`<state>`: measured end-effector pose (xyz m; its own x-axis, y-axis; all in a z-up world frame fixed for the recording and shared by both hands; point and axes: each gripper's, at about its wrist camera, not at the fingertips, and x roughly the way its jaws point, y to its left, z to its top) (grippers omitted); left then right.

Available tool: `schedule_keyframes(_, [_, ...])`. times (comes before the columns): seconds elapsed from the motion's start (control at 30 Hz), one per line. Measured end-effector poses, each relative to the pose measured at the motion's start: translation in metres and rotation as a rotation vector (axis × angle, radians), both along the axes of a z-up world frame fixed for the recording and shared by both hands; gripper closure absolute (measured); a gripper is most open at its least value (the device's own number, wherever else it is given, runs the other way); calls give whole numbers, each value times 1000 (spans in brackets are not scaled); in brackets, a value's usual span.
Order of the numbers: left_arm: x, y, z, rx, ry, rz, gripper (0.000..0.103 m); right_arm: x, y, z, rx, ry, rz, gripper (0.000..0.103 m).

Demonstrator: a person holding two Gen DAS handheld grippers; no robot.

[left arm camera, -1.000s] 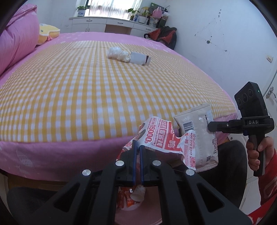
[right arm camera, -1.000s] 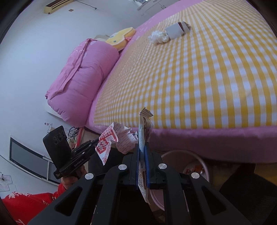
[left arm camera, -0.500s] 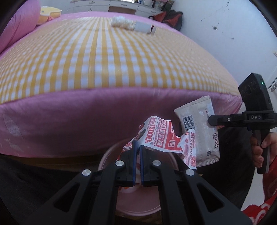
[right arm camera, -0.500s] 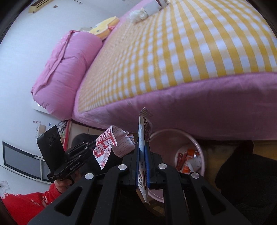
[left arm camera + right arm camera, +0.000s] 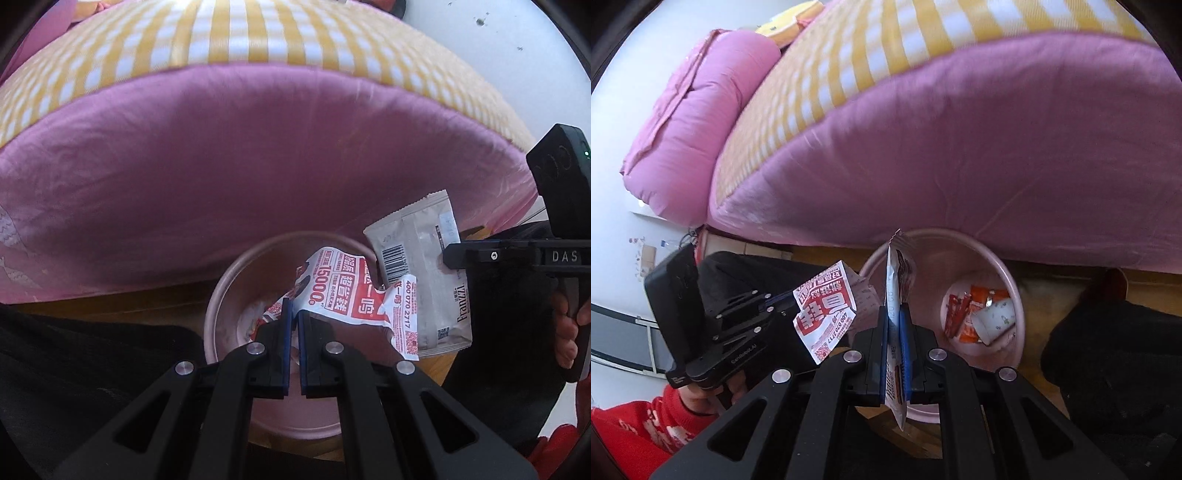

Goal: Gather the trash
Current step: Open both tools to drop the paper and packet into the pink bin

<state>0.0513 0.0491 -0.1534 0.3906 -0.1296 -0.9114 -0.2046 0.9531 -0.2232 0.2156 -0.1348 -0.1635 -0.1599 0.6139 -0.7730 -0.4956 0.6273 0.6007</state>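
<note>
Both grippers had dropped from bed height toward the pink bin (image 5: 221, 295) below the mattress edge, the left gripper (image 5: 293, 314) clamped on a red-and-white wrapper (image 5: 354, 295) over the bin's rim, the right gripper (image 5: 894, 314) pinching a grey packet (image 5: 424, 273) beside it.

A yellow-and-white check is seen on the bed cover (image 5: 236, 40), bordered by plain pink sheet (image 5: 229, 155). The bin (image 5: 1015, 295) is pale pink, with orange and red packets (image 5: 971, 314) inside. One wrapper (image 5: 354, 299) is printed red on white; the other wrapper (image 5: 428, 273) is grey-beige with a black barcode. The pillow (image 5: 698, 122) is pink, the sleeve (image 5: 631, 424) red with white pattern.
</note>
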Motion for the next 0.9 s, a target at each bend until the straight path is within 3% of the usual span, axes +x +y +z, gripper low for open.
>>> schedule_keyframes(0.47, [17, 0, -29, -5, 110, 10, 98, -7, 8, -36, -90, 41, -3, 92])
schedule_keyframes(0.57, [24, 0, -34, -13, 126, 28, 97, -7, 11, -37, -99, 39, -10, 78])
schedule_keyframes(0.63, [24, 1, -41, -20, 148, 23, 93, -7, 10, -35, -99, 35, -15, 62])
schedule_keyframes(0.77, [23, -2, -50, -35, 186, 7, 90, -3, 5, -28, -101, 12, -21, 54])
schedule_keyframes(0.8, [23, -3, -50, -32, 185, 5, 85, -2, 4, -26, -101, 7, -25, 48])
schedule_keyframes(0.9, [24, -7, -45, -17, 160, 8, 48, 2, -2, -18, -99, -13, -42, 34])
